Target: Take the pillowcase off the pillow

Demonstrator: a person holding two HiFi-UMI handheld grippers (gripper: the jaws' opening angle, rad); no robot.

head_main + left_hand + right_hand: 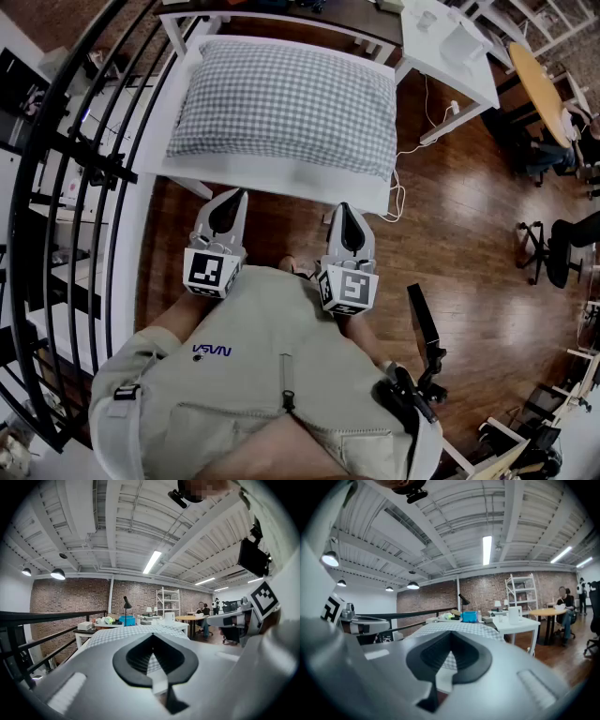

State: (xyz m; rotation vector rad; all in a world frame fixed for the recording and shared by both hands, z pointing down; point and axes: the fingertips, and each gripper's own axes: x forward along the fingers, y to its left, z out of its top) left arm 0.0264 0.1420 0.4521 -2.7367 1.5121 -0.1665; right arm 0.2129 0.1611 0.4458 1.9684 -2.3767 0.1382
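Where wood flooring (pixel 469 234) spreads, a white table (pixel 267 174) bears the checked pillow (pixel 286 103).

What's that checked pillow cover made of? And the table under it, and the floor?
Pillowcase: woven cloth, probably cotton, matte; a fine grey-and-white check and soft creases show.
Table: smooth white painted board or laminate, can't tell which; the surface is flat and even.
Floor: glossy brown wood planks, or wood-look laminate; plank lines and light reflections show.
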